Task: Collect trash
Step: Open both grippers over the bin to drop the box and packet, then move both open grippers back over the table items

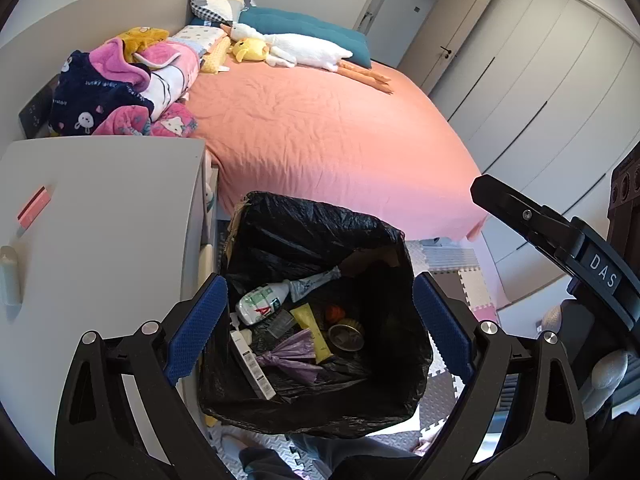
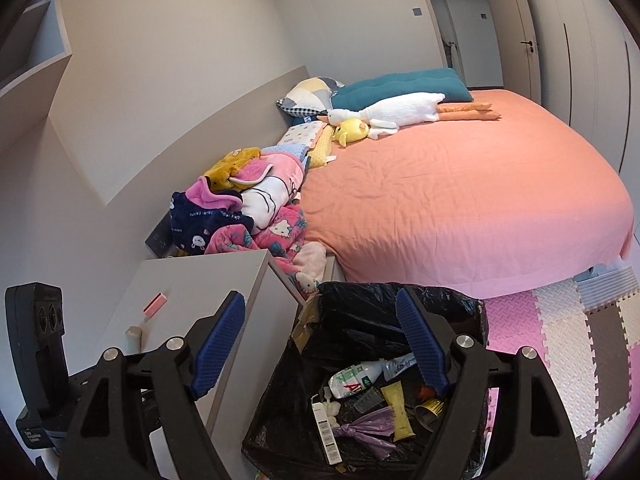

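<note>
I am hovering both tools over the trash bin [image 1: 316, 320], which is sitting on the foam mat floor [image 2: 568, 332] between the bedside cabinet on the left and the bed [image 1: 328, 128] beyond it. The left gripper [image 1: 318, 328] is holding its jaws wide apart with nothing between them, framing the bin's mouth. The right gripper [image 2: 320, 344] is doing the same, empty and spread. I judge the bin is parked right against the cabinet so that anything lifted off the surface [image 1: 104, 216] needs only a short carry to the drop.

The black liner [image 1: 304, 232] is already holding a white bottle [image 1: 262, 300], a yellow tube [image 1: 314, 332], a knotted purple bag [image 1: 296, 354], a white box [image 1: 252, 364] and a small metal cup [image 1: 346, 336], so I am reckoning the collecting is well along. Two things are waiting on the surface: a pink card [image 2: 155, 303] and a small pale cylinder [image 2: 134, 338], both well apart from the bin.

The left view is looking straight down into the liner and catching the right tool's handle at the far right edge. The right view is showing more of the wall, the clothes pile [image 2: 240, 212] at the bed's near left corner, and the left tool's body at its left edge.
</note>
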The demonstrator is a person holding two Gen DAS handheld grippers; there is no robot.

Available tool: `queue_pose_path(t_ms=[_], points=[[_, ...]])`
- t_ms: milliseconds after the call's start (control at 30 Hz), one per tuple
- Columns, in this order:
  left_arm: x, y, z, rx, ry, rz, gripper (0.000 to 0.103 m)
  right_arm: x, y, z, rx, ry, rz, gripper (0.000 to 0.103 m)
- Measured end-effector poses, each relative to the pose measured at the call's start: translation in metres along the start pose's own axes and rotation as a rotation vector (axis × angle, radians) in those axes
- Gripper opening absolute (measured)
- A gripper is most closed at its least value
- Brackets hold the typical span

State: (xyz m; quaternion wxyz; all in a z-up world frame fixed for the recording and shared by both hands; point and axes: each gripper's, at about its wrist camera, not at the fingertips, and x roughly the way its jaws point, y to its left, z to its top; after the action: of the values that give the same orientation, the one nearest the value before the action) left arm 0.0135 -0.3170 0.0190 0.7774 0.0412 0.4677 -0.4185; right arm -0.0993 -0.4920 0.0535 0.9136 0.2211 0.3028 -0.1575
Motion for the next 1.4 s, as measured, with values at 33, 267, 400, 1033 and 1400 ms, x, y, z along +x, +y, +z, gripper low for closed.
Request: queue_pose_path(t_ms=[33,267,400,1033,1400], points=[[-0.001,0.001,-0.001,-0.003,-0.002,0.004,0.091,0.000,0.001,-0.001,-0.004,0.001,0.004,0.078],[-0.007,0.015,-0.003,-0.042,-0.012,0.031,0.091,0.008,0.017,-0.001,-0.038,0.011,0.034,0.078],[-0.012,0.026,-0.005,-0.063,-0.018,0.049,0.091,0.015,0.028,-0.002,-0.053,0.025,0.052,0.078],[-0.037,0.090,-0.025,-0.208,-0.050,0.175,0.091,0.056,0.098,-0.010,-0.182,0.088,0.157,0.078],[-0.057,0.138,-0.039,-0.324,-0.083,0.254,0.091,0.084,0.141,-0.020,-0.251,0.144,0.210,0.078]])
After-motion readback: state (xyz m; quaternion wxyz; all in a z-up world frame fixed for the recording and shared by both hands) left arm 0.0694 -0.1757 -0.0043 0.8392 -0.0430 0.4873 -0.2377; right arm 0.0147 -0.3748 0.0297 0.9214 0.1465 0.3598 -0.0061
